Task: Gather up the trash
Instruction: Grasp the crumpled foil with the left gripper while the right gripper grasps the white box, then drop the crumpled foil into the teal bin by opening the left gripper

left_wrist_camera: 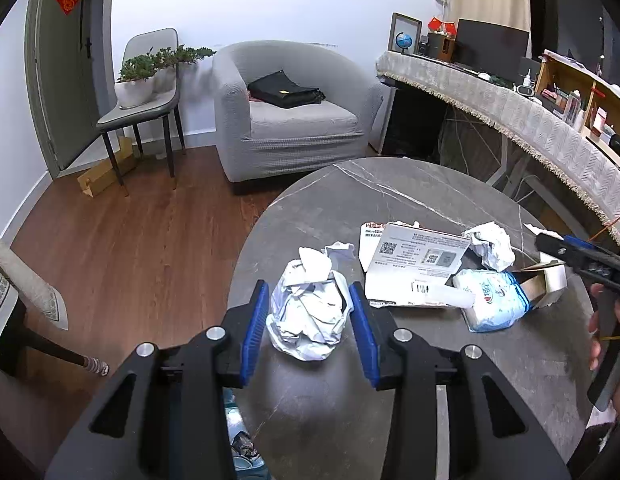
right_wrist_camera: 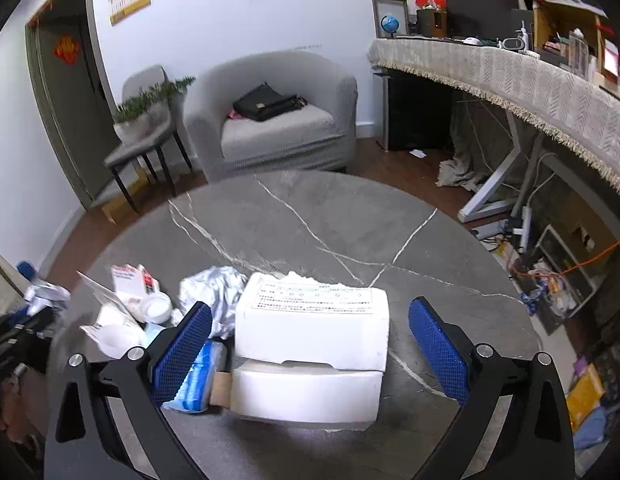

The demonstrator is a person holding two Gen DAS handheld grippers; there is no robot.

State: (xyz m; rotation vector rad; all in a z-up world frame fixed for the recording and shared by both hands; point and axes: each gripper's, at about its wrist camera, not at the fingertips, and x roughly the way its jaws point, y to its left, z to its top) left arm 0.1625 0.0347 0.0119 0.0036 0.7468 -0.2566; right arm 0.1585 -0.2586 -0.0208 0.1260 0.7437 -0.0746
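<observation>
My left gripper (left_wrist_camera: 309, 300) is shut on a crumpled white paper ball (left_wrist_camera: 306, 320), both blue pads pressed against its sides at the left part of the round grey marble table (left_wrist_camera: 390, 192). To the right lie a flat printed carton (left_wrist_camera: 418, 264), another crumpled paper (left_wrist_camera: 492, 246) and a blue-and-white tissue pack (left_wrist_camera: 494, 300). My right gripper (right_wrist_camera: 310, 308) stands wide open around a white box (right_wrist_camera: 310, 332), with its pads clear of the box's sides. The tissue pack (right_wrist_camera: 202, 376) lies by its left finger. That gripper (left_wrist_camera: 582, 260) also shows at the right edge of the left wrist view, held by a hand.
Beyond the table (right_wrist_camera: 310, 220) stand a grey armchair (left_wrist_camera: 290, 120) with a black bag on it and a grey chair (left_wrist_camera: 146, 100) bearing a potted plant. A long desk with a fringed cloth (left_wrist_camera: 530, 120) runs along the right. Wooden floor (left_wrist_camera: 150, 240) spreads to the left.
</observation>
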